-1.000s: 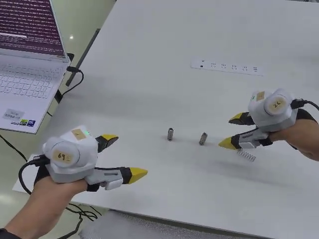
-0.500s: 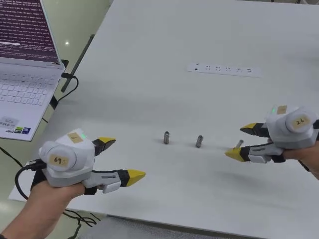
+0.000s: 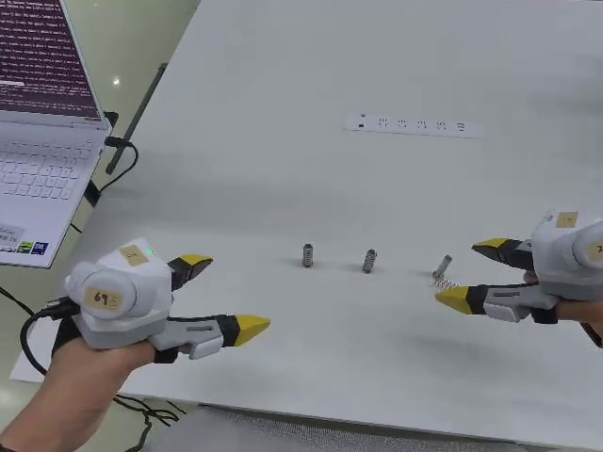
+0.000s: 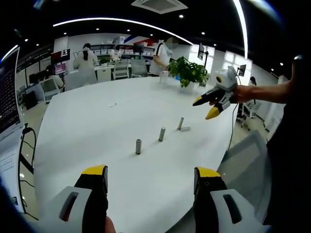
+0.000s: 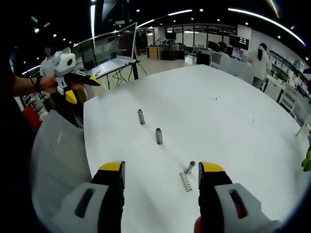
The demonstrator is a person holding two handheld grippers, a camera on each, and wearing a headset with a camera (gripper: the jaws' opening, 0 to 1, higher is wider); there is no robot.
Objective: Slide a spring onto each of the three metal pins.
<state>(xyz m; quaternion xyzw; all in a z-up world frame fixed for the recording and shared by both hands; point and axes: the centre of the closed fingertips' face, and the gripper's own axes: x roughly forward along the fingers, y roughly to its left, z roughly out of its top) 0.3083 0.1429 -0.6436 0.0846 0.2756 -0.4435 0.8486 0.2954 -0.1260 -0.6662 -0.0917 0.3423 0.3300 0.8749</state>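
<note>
Apparently two pins (image 3: 308, 255) are sprung; third pin (image 3: 441, 266) bare, spring (image 3: 446, 282) beside it; left claw (image 3: 231, 292), right claw (image 3: 466, 271) gape empty.

We see a plain white workbench top (image 3: 283, 169), silvery metal pins (image 3: 307, 255), a pale grey wire spring (image 5: 185, 181), and a white-and-black left gripper (image 3: 226, 293) and right gripper (image 3: 471, 271), both yellow-tipped.
</note>
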